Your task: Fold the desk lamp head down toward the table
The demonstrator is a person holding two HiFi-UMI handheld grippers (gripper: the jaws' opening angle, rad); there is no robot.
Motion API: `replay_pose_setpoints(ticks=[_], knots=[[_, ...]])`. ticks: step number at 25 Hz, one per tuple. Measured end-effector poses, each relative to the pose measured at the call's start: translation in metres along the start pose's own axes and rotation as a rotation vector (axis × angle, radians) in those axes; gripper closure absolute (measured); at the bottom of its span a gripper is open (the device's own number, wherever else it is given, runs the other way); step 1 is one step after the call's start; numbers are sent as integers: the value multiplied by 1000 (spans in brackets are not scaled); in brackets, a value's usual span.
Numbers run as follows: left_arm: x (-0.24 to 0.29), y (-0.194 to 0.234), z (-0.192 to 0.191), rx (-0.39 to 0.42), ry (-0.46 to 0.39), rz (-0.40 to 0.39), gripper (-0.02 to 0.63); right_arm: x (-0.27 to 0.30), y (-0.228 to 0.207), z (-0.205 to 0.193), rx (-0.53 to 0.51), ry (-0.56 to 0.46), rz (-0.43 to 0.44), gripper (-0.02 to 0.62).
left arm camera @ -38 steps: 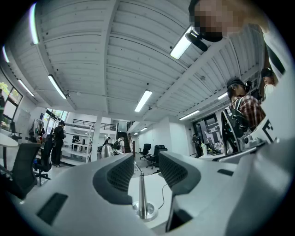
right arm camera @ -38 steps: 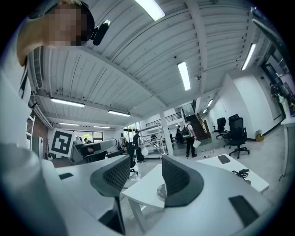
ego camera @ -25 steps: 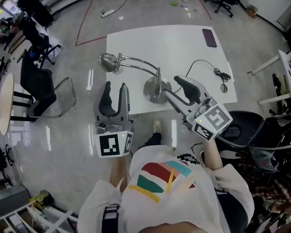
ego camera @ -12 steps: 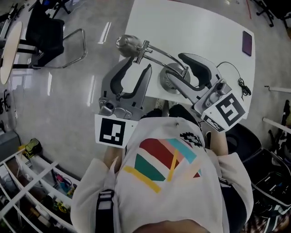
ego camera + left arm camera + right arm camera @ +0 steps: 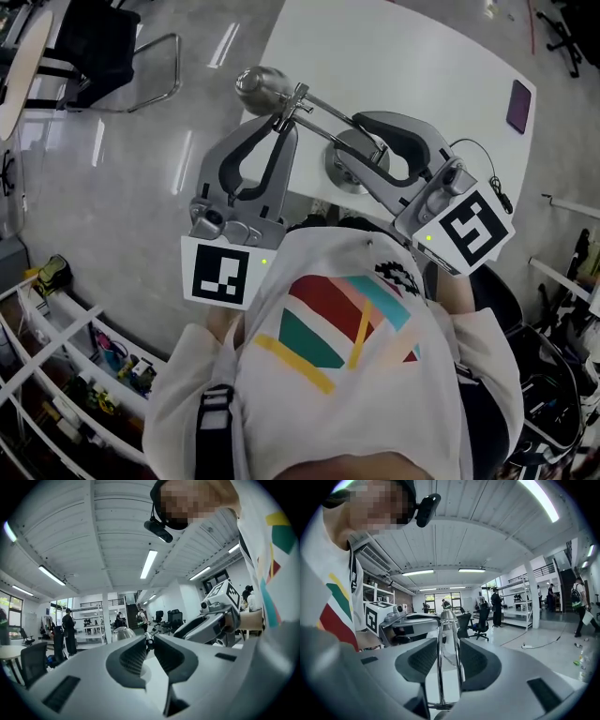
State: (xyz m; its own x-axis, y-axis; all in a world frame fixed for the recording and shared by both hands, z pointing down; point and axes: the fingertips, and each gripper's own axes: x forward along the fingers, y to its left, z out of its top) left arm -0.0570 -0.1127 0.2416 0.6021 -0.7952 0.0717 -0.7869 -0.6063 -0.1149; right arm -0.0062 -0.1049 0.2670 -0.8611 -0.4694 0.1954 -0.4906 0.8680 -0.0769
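Your left hand-held gripper (image 5: 281, 127) just pinched the lamp arm (image 5: 323, 111) by the head (image 5: 255, 82) and the right hand-held gripper (image 5: 349, 141) clamped it lower, ready for folding.

Bright ceiling strip lights (image 5: 149, 563) overhead; fisheye bending and dark vignette at edges; near foreground soft; floor (image 5: 141, 216) glares.

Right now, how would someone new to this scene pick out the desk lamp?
On the white table, close to its near edge, stands the desk lamp. Its thin arm runs left to a dome head at the table's left edge. It alone is shiny silver metal and stands up; the phone at the far right corner is dark and flat.
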Motion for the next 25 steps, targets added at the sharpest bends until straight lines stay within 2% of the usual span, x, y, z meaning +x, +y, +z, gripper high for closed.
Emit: replay_pose_setpoints(ticks=[4, 6, 8, 12, 18, 22, 25], knots=[[-1, -2, -5, 117, 83, -22, 511, 7, 1, 9, -68, 30, -6, 437], [0, -4, -6, 141, 108, -36, 511, 8, 1, 8, -112, 75, -16, 440], [1, -3, -9, 133, 114, -42, 511, 9, 1, 4, -133, 127, -23, 440], [-3, 2, -9, 71, 65, -64, 511, 14, 5, 3, -136, 197, -21, 440], [-4, 10, -24, 113, 92, -109, 509, 27, 7, -8, -180, 348, -22, 440], [3, 20, -47, 34, 98, -121, 509, 37, 1, -23, -151, 442, -38, 440], [7, 26, -86, 9, 170, -134, 511, 51, -3, -41, -152, 517, -49, 440]])
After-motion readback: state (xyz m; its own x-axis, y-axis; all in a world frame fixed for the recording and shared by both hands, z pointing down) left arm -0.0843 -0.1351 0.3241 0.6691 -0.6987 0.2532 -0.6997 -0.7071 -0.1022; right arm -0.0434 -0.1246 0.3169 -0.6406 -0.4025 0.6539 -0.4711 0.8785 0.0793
